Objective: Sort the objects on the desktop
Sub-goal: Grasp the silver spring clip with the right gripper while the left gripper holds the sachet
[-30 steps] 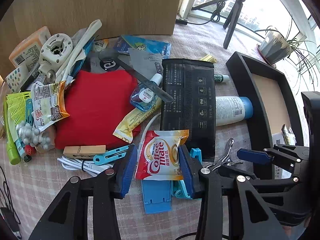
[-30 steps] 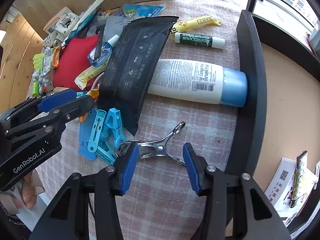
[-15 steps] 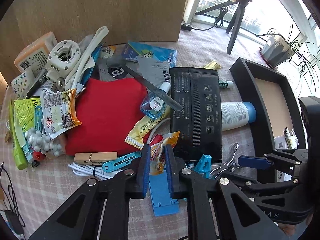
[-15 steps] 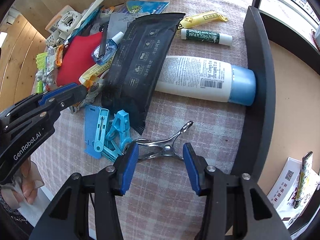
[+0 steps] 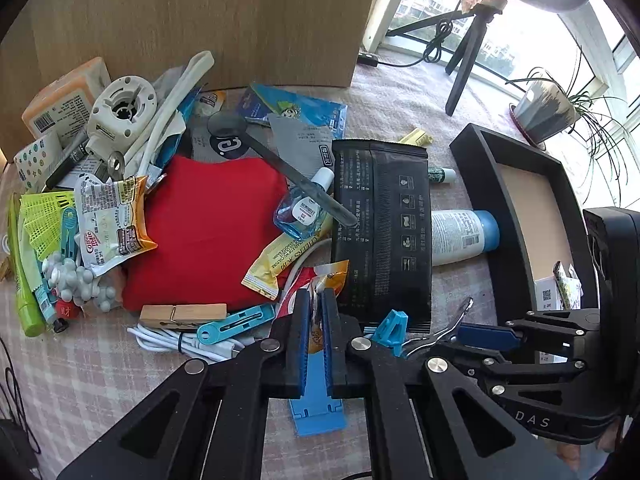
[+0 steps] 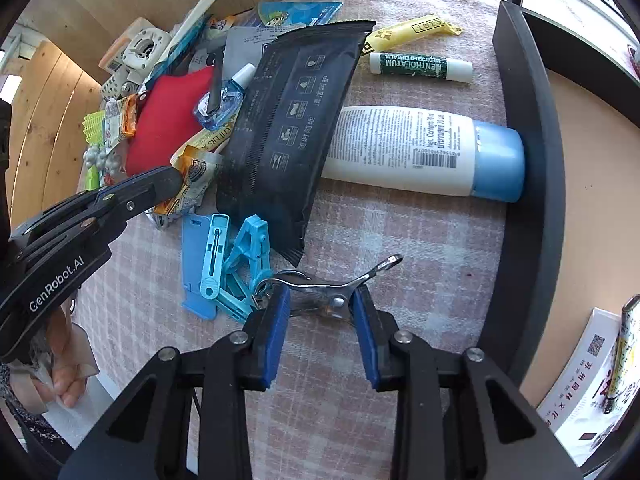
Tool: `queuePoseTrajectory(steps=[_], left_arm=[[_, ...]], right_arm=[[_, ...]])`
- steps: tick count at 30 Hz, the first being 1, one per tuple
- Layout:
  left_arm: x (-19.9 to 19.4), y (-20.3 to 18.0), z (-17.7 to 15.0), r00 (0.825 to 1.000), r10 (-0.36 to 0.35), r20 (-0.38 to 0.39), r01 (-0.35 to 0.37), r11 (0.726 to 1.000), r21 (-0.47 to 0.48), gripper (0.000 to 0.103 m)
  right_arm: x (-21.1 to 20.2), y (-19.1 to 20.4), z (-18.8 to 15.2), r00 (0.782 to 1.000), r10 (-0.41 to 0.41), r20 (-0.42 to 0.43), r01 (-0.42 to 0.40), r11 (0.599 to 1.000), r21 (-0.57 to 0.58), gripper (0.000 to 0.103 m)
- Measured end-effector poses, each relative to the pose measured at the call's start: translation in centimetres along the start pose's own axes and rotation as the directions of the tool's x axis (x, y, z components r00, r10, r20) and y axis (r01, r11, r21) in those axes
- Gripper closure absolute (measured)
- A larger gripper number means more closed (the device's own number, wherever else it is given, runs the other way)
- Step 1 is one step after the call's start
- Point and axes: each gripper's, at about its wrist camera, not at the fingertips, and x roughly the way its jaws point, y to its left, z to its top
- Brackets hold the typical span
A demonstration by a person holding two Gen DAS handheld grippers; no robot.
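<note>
My left gripper (image 5: 314, 300) is shut on a crumpled Coffee-mate sachet (image 5: 320, 280) and holds it above the cloth, in front of the black wipes pack (image 5: 380, 224). From the right wrist view the sachet (image 6: 192, 184) hangs at the left gripper's tip. My right gripper (image 6: 320, 304) is open, its blue pads on either side of a metal clip (image 6: 332, 284) that lies on the cloth. It shows in the left wrist view too (image 5: 472, 336). A white lotion bottle (image 6: 420, 152) lies against the black tray (image 6: 532, 168).
A pile fills the left: red pouch (image 5: 204, 232), second Coffee-mate sachet (image 5: 112, 220), wooden peg (image 5: 182, 314), white cable (image 5: 180, 340), blue clips (image 6: 236, 268), lip balm (image 6: 420, 66). A wooden panel (image 5: 200, 20) stands behind. The tray holds paper packets (image 6: 592, 360).
My left gripper has shut on the Coffee-mate sachet and lifted it off the blue plastic piece. My right gripper stays open and has moved closer around the metal clip.
</note>
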Motion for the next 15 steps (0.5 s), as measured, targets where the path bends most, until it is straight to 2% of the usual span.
queuePoseTrajectory(steps=[2, 5, 8, 11, 15], left_arm=[[-0.2, 0.1, 0.1, 1.000, 0.000, 0.005, 0.000, 1.000, -0.005, 0.098], [-0.3, 0.2, 0.0, 1.000, -0.002, 0.004, 0.002, 1.000, -0.009, 0.098], [-0.4, 0.3, -0.2, 1.000, 0.001, 0.002, -0.001, 1.000, -0.009, 0.098], [-0.4, 0.5, -0.2, 1.000, -0.002, 0.004, 0.002, 1.000, -0.013, 0.098], [-0.5, 0.7, -0.3, 1.000, -0.001, 0.006, 0.001, 1.000, -0.023, 0.098]], right_arm=[[-0.1, -0.1, 0.1, 1.000, 0.002, 0.001, -0.003, 1.000, 0.008, 0.091], [0.2, -0.1, 0.5, 0.999, -0.046, -0.011, 0.045, 0.999, -0.015, 0.090], [-0.3, 0.1, 0.2, 0.999, -0.028, -0.019, 0.027, 0.998, -0.064, 0.088], [-1.1, 0.4, 0.3, 0.996, -0.080, 0.023, 0.082, 0.992, -0.100, 0.082], [-1.9, 0.7, 1.3, 0.999, 0.005, 0.054, 0.001, 0.993, -0.118, 0.079]])
